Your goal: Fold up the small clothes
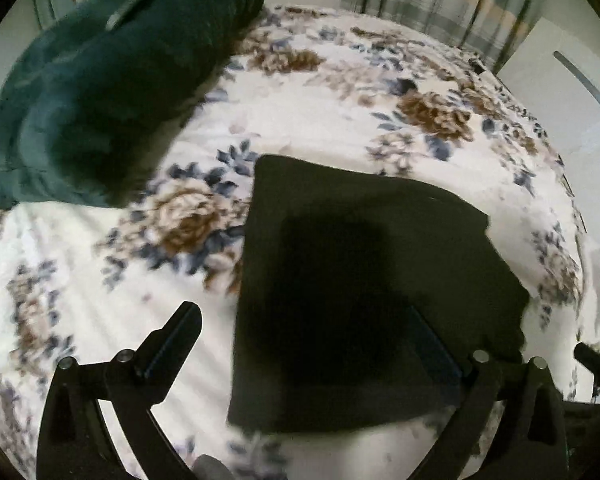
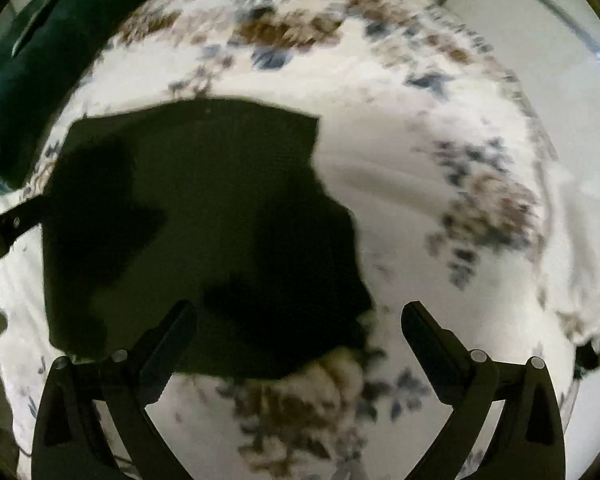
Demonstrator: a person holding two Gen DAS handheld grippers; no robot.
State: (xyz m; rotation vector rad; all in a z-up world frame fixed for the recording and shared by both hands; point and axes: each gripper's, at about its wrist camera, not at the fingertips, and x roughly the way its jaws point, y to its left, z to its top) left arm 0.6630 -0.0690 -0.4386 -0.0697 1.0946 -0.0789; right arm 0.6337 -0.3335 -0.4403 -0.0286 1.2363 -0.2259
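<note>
Left wrist view: we hold left gripper (image 1: 300, 332) spread wide, dark cloth (image 1: 364, 288) at 12 o'clock; right gripper (image 2: 300, 320) spread, cloth at 11, both unladen.

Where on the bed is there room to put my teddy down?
Free patches: the flowered bedspread beyond the dark folded garment, toward the curtains, and the stretch right of the garment. Crowded: the far left corner, where the green blanket is heaped.

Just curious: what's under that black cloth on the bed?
The black cloth lies flat on the floral blanket, which shows all around it. Whatever lies directly beneath is covered.
</note>
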